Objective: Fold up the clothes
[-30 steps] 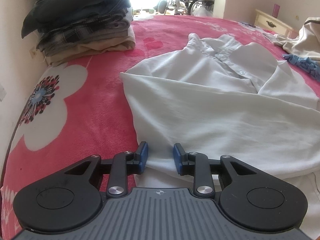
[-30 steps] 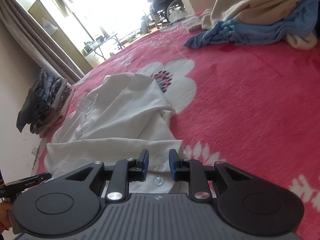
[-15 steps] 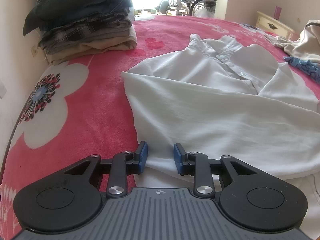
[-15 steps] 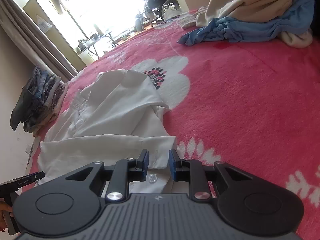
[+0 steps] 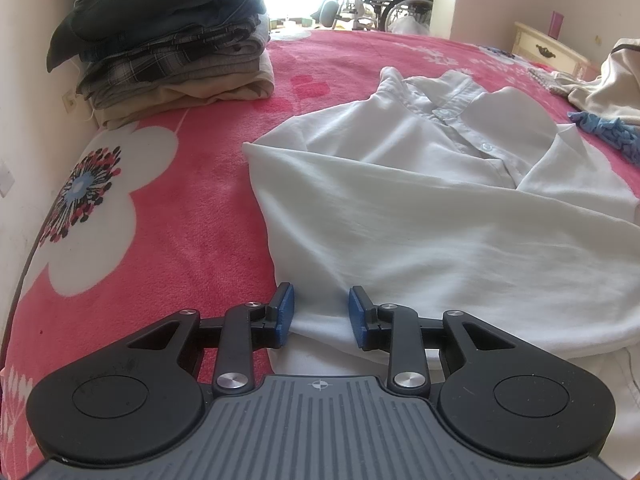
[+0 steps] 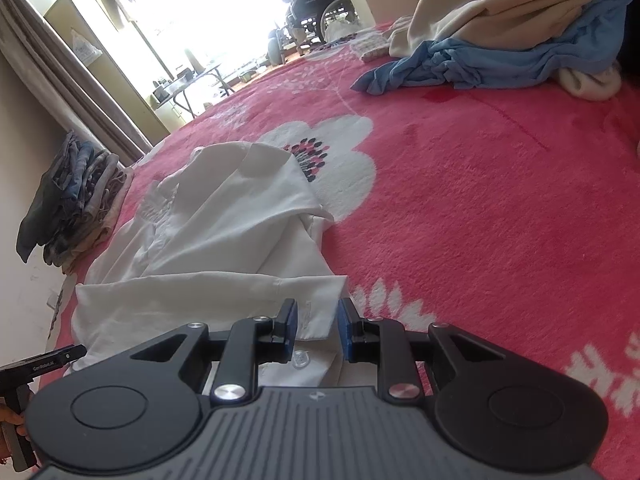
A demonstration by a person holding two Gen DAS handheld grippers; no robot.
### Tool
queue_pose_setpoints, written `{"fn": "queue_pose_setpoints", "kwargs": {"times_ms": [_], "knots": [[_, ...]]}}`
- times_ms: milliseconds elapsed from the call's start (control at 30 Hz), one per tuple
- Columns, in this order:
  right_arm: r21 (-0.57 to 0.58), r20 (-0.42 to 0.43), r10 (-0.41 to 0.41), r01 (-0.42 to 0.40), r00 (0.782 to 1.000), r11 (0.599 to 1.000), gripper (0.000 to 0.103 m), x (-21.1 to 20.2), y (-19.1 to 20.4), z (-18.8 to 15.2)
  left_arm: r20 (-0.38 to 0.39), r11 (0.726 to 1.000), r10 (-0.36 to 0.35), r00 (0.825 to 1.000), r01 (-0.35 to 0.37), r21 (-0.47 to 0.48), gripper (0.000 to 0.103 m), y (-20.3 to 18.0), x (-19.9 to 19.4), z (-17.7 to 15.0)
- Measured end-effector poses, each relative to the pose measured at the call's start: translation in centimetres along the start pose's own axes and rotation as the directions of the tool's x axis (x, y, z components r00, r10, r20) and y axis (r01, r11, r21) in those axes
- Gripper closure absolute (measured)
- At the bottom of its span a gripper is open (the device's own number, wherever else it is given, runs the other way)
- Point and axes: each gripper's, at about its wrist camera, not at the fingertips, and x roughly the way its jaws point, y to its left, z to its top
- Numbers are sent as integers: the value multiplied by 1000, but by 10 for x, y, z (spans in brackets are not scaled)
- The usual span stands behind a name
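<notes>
Meanwhile, both open-jawed grippers, left gripper (image 5: 319,312) and right gripper (image 6: 317,330), are straddling the white shirt (image 5: 420,216) hem; pinching evenly, I judge, is keeping folds square.

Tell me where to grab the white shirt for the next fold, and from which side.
Grip the white shirt at its near bottom edge, one corner per hand-held gripper, coming low from the hem side. The left hand-held gripper and right hand-held gripper already straddle that edge, open; the collar lies at the far end.
</notes>
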Motion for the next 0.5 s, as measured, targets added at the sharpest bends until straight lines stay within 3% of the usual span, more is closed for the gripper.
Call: {"fn": "queue_pose_setpoints", "kwargs": {"times_ms": [500], "knots": [[1,18,-1,1,1000,1000,79,-4,0,2,-4,1000,-7,1000,7,-19,71,3,-2,0]]}}
